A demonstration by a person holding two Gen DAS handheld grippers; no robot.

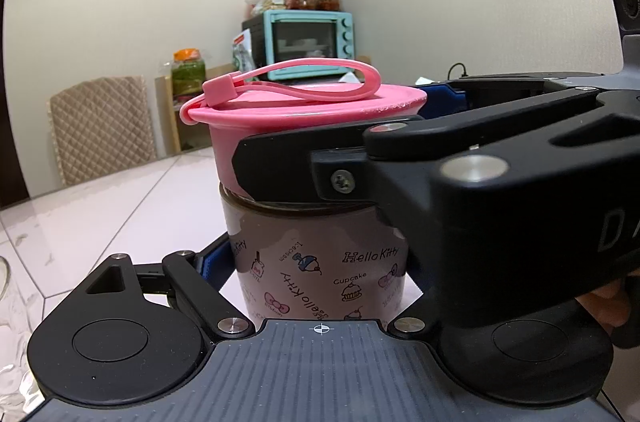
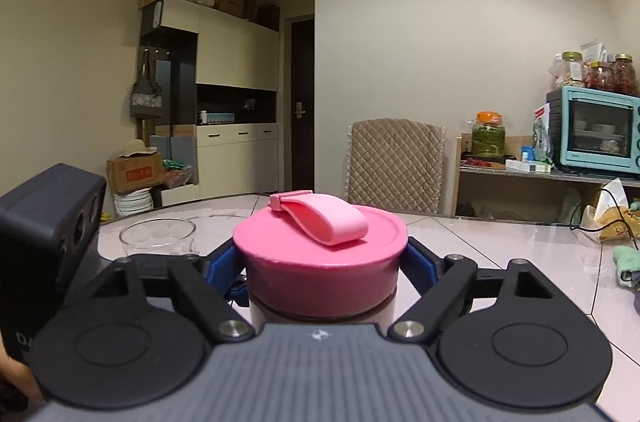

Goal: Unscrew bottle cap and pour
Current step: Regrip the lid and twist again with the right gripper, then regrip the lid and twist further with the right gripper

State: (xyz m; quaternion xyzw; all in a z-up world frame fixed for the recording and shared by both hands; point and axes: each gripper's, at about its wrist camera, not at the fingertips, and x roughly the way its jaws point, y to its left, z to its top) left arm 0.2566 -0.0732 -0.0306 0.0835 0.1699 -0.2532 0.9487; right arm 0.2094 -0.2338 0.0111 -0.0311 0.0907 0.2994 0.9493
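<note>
Your left fingers (image 1: pixel 320 262) squeeze the bottle (image 1: pixel 316 262), which reads "Hello Kitty" and "Cupcake". Your right fingers (image 2: pixel 324 268) pinch its pink cap (image 2: pixel 320 262). A glass bowl (image 2: pixel 158 234), maybe empty, sits left on the table (image 2: pixel 500 254).

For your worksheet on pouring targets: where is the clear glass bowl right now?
In the right wrist view, the glass bowl sits on the table, left of the pink cap.

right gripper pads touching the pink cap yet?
Touching. In the right wrist view the right gripper has both blue pads pressed against the sides of the pink cap, with no gap showing.
</note>
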